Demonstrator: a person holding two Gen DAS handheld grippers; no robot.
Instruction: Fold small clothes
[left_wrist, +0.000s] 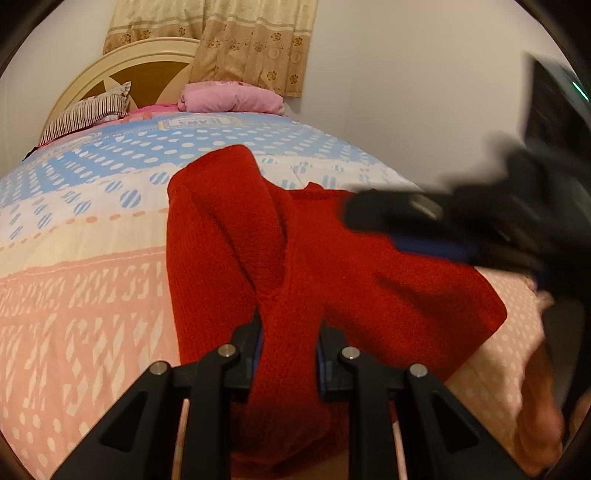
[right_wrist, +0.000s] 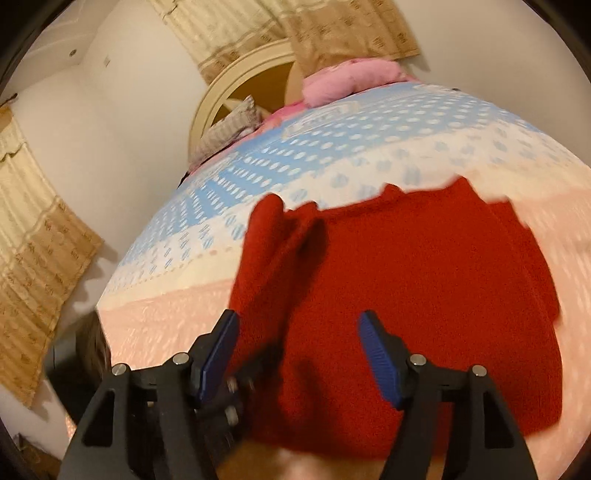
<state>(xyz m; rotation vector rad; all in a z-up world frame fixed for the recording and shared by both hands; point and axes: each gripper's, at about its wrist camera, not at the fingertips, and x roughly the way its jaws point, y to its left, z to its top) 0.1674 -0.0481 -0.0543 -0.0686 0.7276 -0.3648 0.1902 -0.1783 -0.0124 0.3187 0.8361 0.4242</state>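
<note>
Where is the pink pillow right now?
The pink pillow lies at the bed's far end, against the headboard, right of the striped pillow.

Red knit sweater (right_wrist: 424, 266) lies spread on the bed; body mostly flat, left side bunched into raised folds, near edge lifted.

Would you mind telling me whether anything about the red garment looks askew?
Yes: the red garment lies flat on the bed except its left edge, bunched into a raised ridge running into the left gripper.
</note>
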